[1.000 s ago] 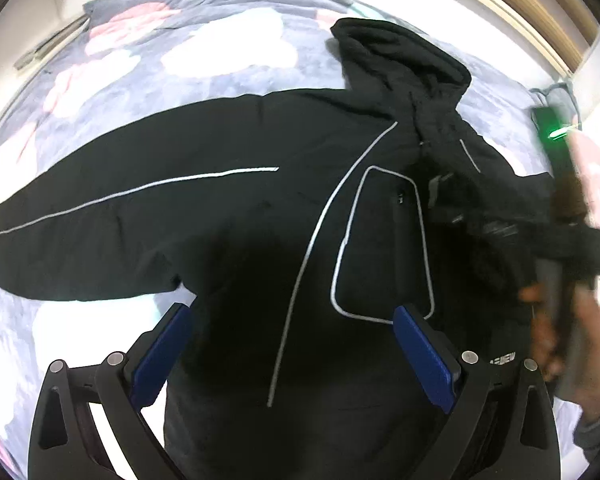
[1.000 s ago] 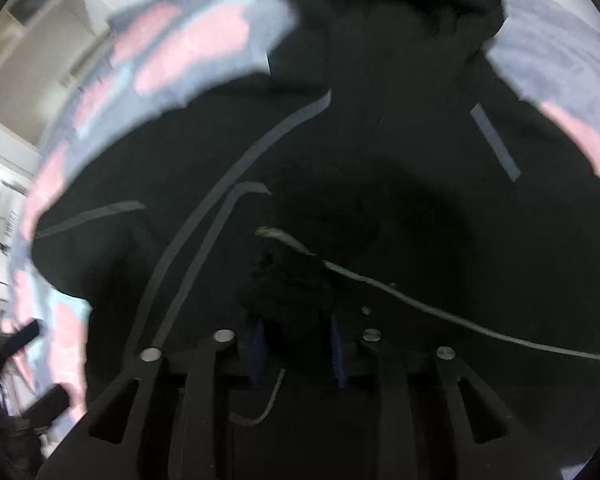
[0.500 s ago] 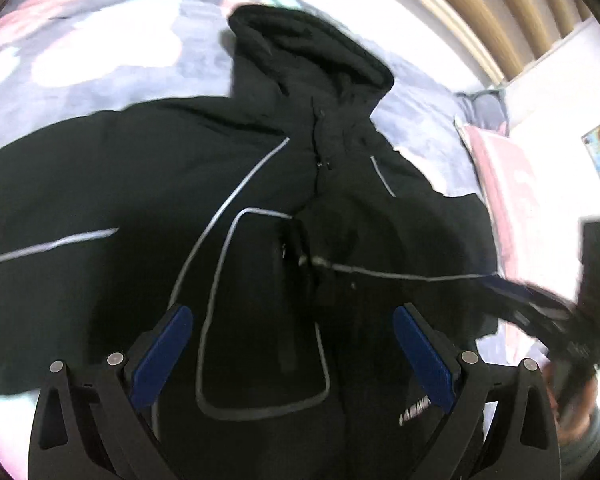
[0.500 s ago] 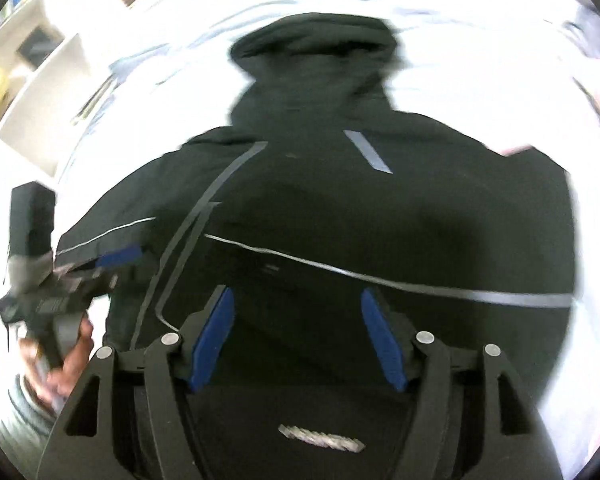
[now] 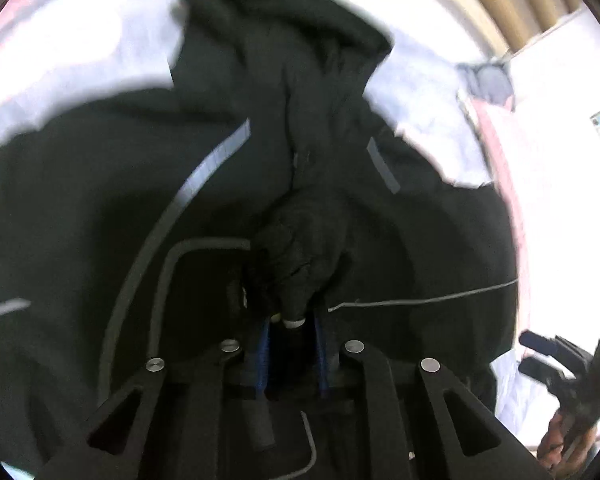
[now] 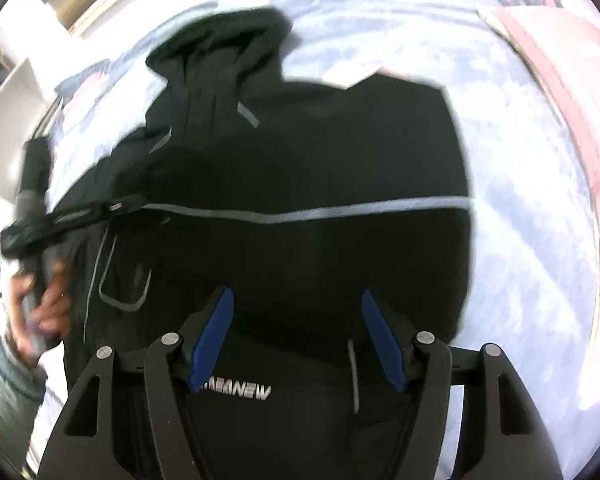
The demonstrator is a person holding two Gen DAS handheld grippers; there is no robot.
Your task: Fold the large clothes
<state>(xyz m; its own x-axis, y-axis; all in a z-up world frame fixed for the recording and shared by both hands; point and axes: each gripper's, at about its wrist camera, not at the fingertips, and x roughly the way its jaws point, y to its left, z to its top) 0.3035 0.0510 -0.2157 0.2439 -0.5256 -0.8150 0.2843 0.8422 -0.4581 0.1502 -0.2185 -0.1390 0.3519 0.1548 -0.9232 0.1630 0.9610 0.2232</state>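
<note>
A black hooded jacket (image 5: 100, 200) with grey reflective piping lies on the bed, hood at the far end. Its right sleeve is folded across the chest, and it also fills the right wrist view (image 6: 340, 160). My left gripper (image 5: 291, 344) is shut on the sleeve cuff (image 5: 300, 264) at the jacket's middle. It also shows at the left of the right wrist view (image 6: 100, 210). My right gripper (image 6: 296, 336) is open and empty above the jacket's lower front. It also shows at the lower right edge of the left wrist view (image 5: 556, 360).
The bed has a grey floral cover (image 6: 520, 200). A pink pillow (image 6: 560, 60) lies at the right. Wooden headboard slats (image 5: 500, 4) stand behind. White shelves (image 6: 12, 92) are at the far left.
My left gripper has moved in and closed on the folded sleeve's cuff. My right gripper had let the cuff go and has drawn back to the jacket's lower right.
</note>
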